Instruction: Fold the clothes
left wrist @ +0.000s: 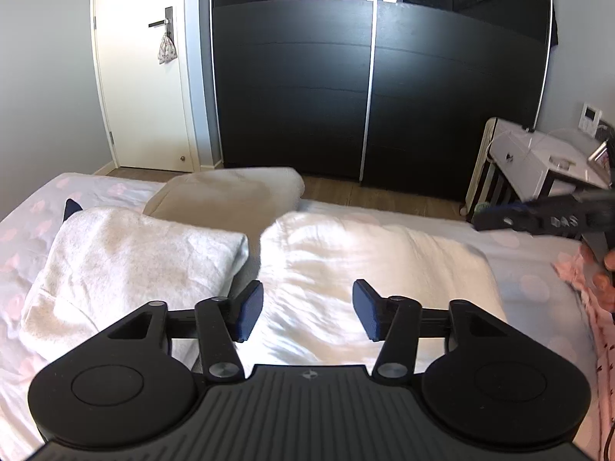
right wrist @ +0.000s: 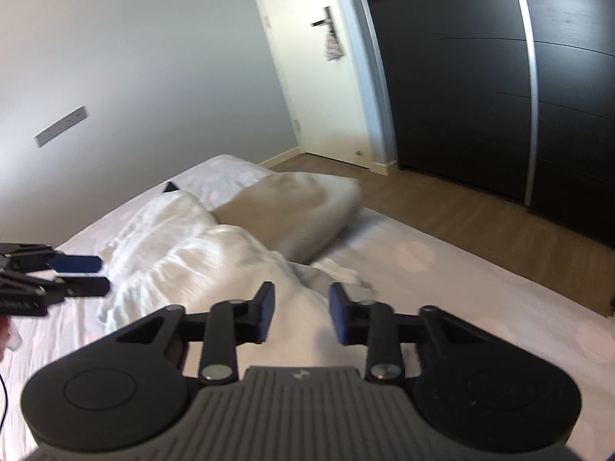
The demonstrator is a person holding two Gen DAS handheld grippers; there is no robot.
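Bedside white box (left wrist: 526,157) shows only leftward.

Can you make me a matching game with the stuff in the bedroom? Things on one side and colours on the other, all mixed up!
Things:
1. wardrobe
2. door
3. folded towel at the back of the bed
4. gripper pads

Colours:
A. beige
B. blue
C. black
D. white

Right pairs: 1-C, 2-D, 3-A, 4-B
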